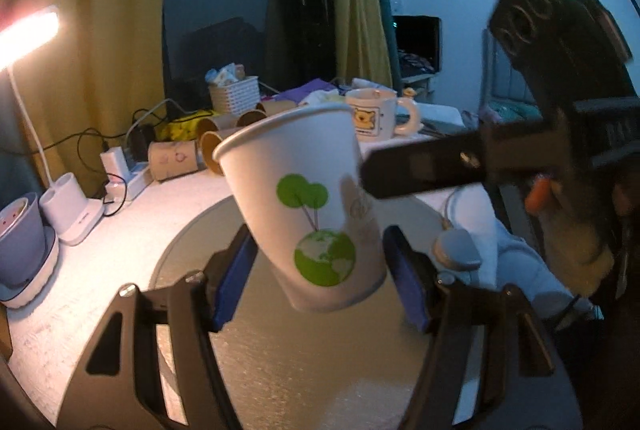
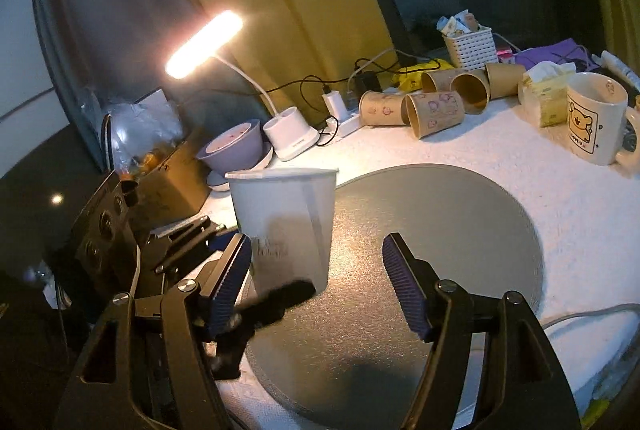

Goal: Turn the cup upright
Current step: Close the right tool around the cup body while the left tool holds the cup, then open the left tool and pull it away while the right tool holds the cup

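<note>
A white paper cup (image 1: 308, 205) with a green tree-and-globe print is mouth up, tilted a little, over the round grey mat (image 1: 320, 370). My left gripper (image 1: 320, 274) stands around its lower part; the right pad (image 1: 404, 282) stands apart from the cup wall, and the jaws are open. In the right wrist view the cup (image 2: 284, 222) is at centre left, just left of my right gripper (image 2: 320, 282), which is open and empty. The left gripper's fingers (image 2: 280, 302) cross the cup's base there. The right gripper's finger (image 1: 420, 173) lies beside the cup's upper right.
Several brown paper cups (image 2: 436, 109) lie on their sides at the back. A bear mug (image 2: 592, 117), a white basket (image 2: 470, 45), a tissue pack (image 2: 546, 93), a lit desk lamp (image 2: 204, 43), a purple bowl (image 2: 236, 145) and a power strip (image 2: 344, 121) line the table.
</note>
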`<state>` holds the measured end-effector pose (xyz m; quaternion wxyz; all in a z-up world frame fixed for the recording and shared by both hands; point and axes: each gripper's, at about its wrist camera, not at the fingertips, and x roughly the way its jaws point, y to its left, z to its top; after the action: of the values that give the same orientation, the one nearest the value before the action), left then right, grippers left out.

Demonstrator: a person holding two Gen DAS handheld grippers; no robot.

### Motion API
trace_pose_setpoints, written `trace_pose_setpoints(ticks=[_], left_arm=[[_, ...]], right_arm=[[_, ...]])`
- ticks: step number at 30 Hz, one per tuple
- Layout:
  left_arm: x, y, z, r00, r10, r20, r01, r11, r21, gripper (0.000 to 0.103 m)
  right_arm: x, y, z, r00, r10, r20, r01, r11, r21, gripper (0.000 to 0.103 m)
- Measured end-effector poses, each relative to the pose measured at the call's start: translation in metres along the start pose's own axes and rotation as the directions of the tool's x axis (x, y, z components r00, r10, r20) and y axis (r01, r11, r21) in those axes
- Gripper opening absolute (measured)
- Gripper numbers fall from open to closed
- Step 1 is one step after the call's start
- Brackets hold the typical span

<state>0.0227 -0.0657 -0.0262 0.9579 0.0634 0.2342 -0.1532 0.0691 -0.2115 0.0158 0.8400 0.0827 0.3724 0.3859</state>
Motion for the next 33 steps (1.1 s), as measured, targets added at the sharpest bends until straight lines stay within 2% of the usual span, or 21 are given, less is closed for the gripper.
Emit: trace_pose_setpoints(ticks=[7, 14, 19, 26, 30, 33], left_arm=[[-0.002, -0.008, -0.003, 0.999, -0.041, 0.004, 0.040, 0.999, 0.027, 0.066], [-0.007, -0.015, -0.004, 0.998, -0.062, 0.019, 0.061, 0.995, 0.074, 0.066], [-0.006, -0.011, -0.004, 0.998, -0.067, 0.008, 0.067, 0.996, 0.054, 0.066], [-0.003, -0.003, -0.004, 0.998, -0.061, -0.009, 0.061, 0.998, 0.009, 0.066], [0.004, 0.004, -0.004, 0.997, -0.069, -0.041, 0.068, 0.997, -0.041, 0.067], [0.010, 0.013, -0.005, 0.996, -0.063, -0.069, 0.056, 0.994, -0.099, 0.071]], right_arm=[[0.011, 0.001, 0.002, 0.998, 0.051, -0.029, -0.050, 0.998, 0.036, 0.071], [0.025, 0.004, 0.006, 0.995, 0.068, -0.070, -0.065, 0.997, 0.040, 0.071], [0.027, 0.001, 0.008, 0.994, 0.080, -0.077, -0.076, 0.996, 0.054, 0.071], [0.037, 0.006, 0.014, 0.992, 0.065, -0.109, -0.065, 0.998, 0.005, 0.070], [0.045, 0.002, 0.018, 0.991, 0.065, -0.115, -0.066, 0.998, 0.001, 0.069], [0.049, -0.005, 0.024, 0.994, 0.040, -0.101, -0.040, 0.999, 0.000, 0.069]])
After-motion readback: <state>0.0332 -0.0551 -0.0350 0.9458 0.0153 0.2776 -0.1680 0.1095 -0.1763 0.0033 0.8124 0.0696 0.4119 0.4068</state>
